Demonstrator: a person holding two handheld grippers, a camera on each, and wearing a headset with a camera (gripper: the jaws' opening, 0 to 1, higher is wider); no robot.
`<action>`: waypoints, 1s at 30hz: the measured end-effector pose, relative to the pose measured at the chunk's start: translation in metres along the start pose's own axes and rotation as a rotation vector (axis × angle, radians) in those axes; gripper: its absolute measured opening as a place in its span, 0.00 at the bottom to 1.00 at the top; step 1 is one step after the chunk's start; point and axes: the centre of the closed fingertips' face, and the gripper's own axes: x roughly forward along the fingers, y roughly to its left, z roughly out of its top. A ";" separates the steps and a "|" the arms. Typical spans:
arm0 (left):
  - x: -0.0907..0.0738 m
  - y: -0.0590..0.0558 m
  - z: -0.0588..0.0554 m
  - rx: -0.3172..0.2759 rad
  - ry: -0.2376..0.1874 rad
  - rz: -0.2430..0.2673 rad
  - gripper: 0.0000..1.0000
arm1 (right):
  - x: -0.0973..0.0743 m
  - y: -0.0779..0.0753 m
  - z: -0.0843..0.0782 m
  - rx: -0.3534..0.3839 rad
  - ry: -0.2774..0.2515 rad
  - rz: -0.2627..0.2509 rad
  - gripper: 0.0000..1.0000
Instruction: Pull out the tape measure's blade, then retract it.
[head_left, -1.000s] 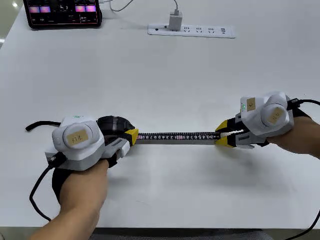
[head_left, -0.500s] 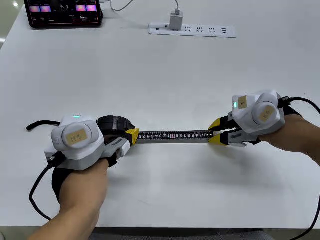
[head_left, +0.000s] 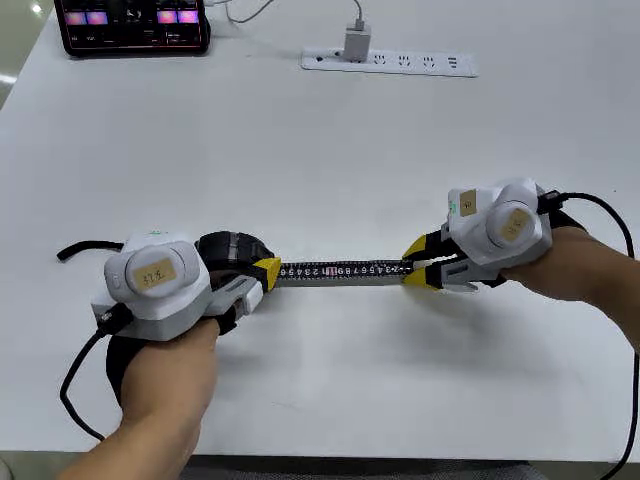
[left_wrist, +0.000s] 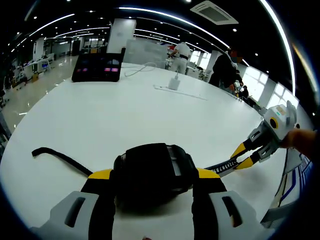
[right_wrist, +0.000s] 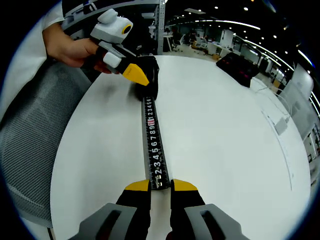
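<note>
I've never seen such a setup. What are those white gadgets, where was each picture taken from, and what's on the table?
No robot here: a person holds two white grippers, each with two fingers. One picture comes from a headset camera looking down; the round ones come from cameras on each gripper. The left gripper clamps a black round tape measure case; the right gripper pinches the end of its drawn-out numbered blade. On the white table sit a white power strip and a dark lit screen.

Smooth matt white tabletop (head_left: 330, 120), black matt plastic tape measure case (left_wrist: 152, 170), dull grey metal blade (right_wrist: 152, 145), smooth white plastic power strip (head_left: 420, 63).
</note>
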 end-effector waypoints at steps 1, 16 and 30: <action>0.000 0.000 0.000 0.000 0.000 0.000 0.58 | 0.001 -0.001 0.000 -0.002 -0.001 0.000 0.10; -0.001 -0.001 0.001 -0.013 0.000 -0.005 0.58 | 0.015 0.001 0.022 -0.011 -0.027 0.023 0.10; -0.002 -0.002 0.001 -0.020 0.003 -0.010 0.58 | 0.029 0.004 0.043 -0.006 -0.049 0.041 0.11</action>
